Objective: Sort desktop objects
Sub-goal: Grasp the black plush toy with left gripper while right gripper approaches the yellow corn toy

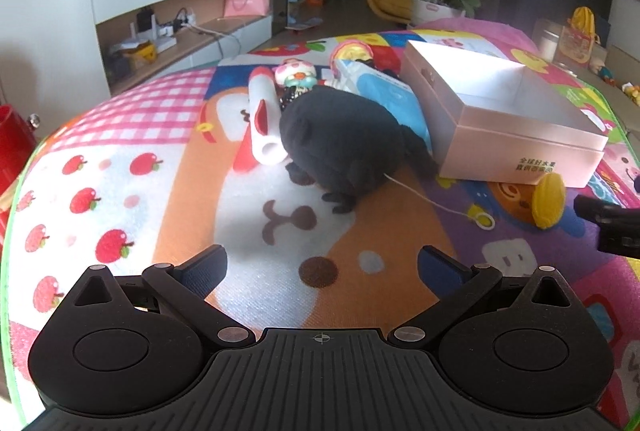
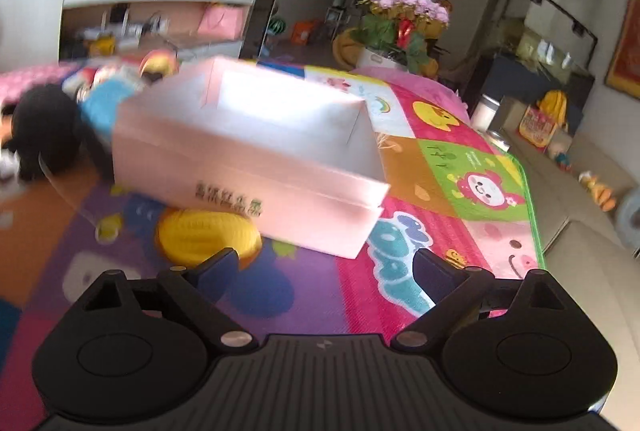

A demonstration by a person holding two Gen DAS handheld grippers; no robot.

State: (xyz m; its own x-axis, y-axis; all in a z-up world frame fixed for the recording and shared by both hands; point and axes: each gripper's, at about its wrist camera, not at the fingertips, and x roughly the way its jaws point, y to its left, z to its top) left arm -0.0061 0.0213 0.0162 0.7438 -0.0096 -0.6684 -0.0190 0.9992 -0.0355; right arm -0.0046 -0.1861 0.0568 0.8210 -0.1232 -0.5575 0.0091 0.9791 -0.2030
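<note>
Left gripper [image 1: 322, 265] and right gripper [image 2: 324, 267] both spread wide, holding nothing — yellow toy [image 2: 206, 237] touching pink box [image 2: 256, 167] (box open-topped), black plush [image 1: 344, 143] beside it.

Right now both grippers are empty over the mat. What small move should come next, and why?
Probably ease the right gripper forward and left onto the yellow toy. Its jaws stand open, the toy lies just ahead of the left finger, beside the open pink box, which looks empty. The left gripper is open too, but farther from the black plush.
</note>
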